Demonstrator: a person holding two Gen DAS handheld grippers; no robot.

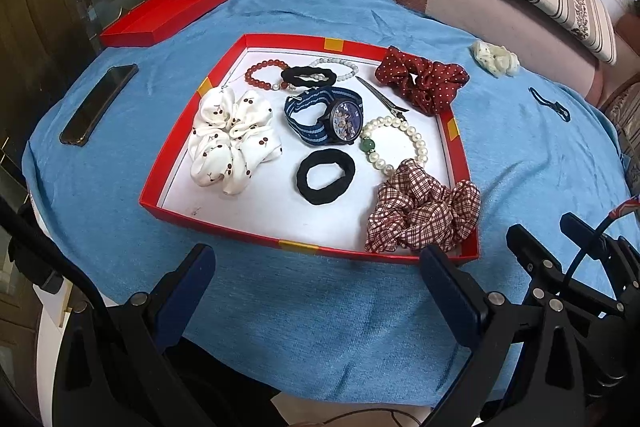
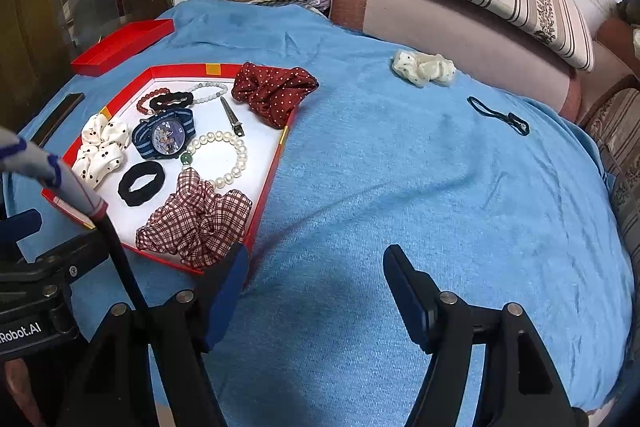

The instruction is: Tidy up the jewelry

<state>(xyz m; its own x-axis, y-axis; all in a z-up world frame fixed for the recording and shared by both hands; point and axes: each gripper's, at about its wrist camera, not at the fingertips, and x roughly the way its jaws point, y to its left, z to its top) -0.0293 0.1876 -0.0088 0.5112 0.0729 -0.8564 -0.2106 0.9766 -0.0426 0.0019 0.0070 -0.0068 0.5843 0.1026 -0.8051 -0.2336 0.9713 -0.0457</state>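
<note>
Left claw [image 1: 316, 267]: jaws wide, empty, hovering over the blue-cloth tabletop [image 1: 120, 187]. Just ahead of it: shallow red cardboard tray [image 1: 160, 163] holding blue striped-strap wristwatch [image 1: 326, 115], white pearl bracelet [image 1: 394, 143], plaid scrunchie [image 1: 420, 215]. Right claw [image 2: 316, 267]: jaws wide, empty; far ahead, right: cream dotted scrunchie [image 2: 424, 67], thin dark hair tie [image 2: 498, 115].

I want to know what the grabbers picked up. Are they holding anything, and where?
Nothing is held. The left gripper and right gripper both stand open and empty over the blue cloth, near the red tray.
</note>
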